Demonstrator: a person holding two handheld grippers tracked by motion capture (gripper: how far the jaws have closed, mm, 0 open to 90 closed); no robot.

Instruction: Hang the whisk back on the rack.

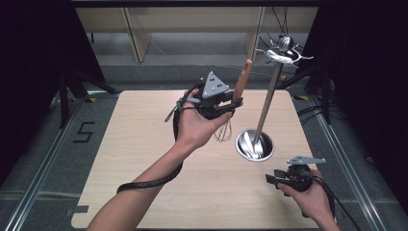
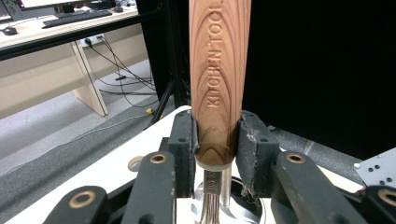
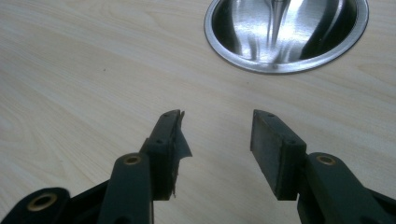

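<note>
A whisk (image 1: 239, 86) with a wooden handle (image 2: 218, 79) marked "KITCHEN TOOL" hangs upright above the table, wire head (image 1: 223, 132) down. My left gripper (image 1: 230, 103) is shut on the handle's lower end, both pads (image 2: 186, 140) pressed against the wood. A steel utensil stand (image 1: 254, 144) with a round base, a tall pole (image 1: 268, 98) and hooked arms (image 1: 285, 52) on top rises just right of the whisk. My right gripper (image 1: 272, 178) rests low near the table's front right, open and holding nothing (image 3: 215, 149), facing the stand's base (image 3: 286, 35).
The light wooden table (image 1: 144, 159) spans most of the high view, with bare room left of the whisk. Dark curtains flank both sides. A grey floor, cables and pale desk legs (image 1: 134, 38) lie beyond the far edge.
</note>
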